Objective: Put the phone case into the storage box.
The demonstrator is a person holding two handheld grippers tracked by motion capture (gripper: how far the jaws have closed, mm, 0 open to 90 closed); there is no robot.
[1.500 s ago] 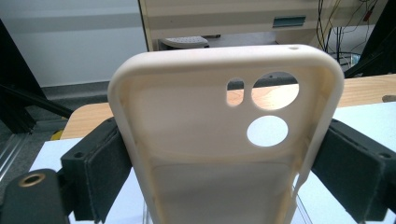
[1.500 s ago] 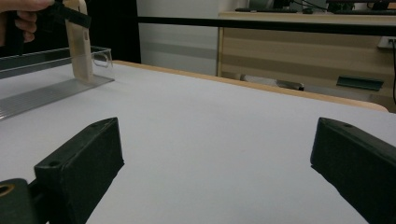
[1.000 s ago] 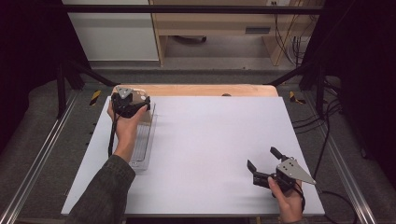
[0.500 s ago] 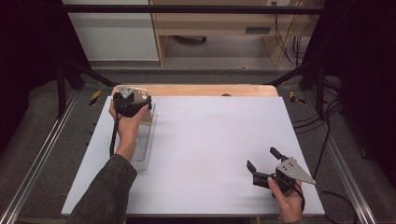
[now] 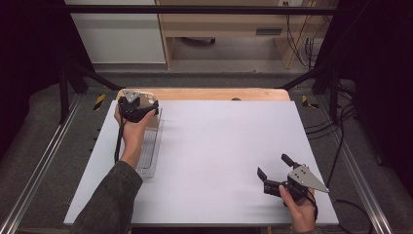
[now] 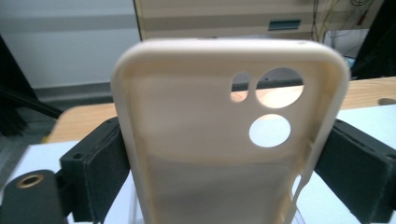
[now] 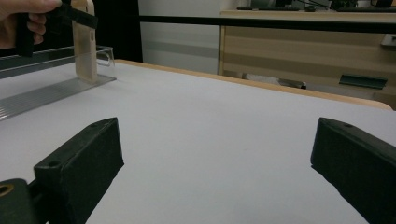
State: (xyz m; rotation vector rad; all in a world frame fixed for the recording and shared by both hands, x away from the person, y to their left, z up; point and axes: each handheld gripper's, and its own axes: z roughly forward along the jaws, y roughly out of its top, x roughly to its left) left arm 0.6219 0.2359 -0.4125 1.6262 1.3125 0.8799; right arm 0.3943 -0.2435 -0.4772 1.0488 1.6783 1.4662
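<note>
A cream phone case (image 6: 224, 140) with round camera holes stands upright, and my left gripper (image 6: 224, 182) is shut on its two long edges. In the high view the left gripper (image 5: 139, 108) is at the table's far left corner, over the far end of a clear ribbed rack (image 5: 148, 151). From the right gripper view the case (image 7: 85, 46) rests with its lower end on the rack (image 7: 46, 93). My right gripper (image 5: 272, 165) hovers low over the near right of the table. Its jaws stand wide open around bare tabletop (image 7: 219, 154).
The white tabletop (image 5: 224, 146) stretches between the two hands. A wooden strip (image 5: 209, 93) runs along its far edge. Metal rails (image 5: 39, 170) flank the table and cables (image 5: 341, 126) trail at the right.
</note>
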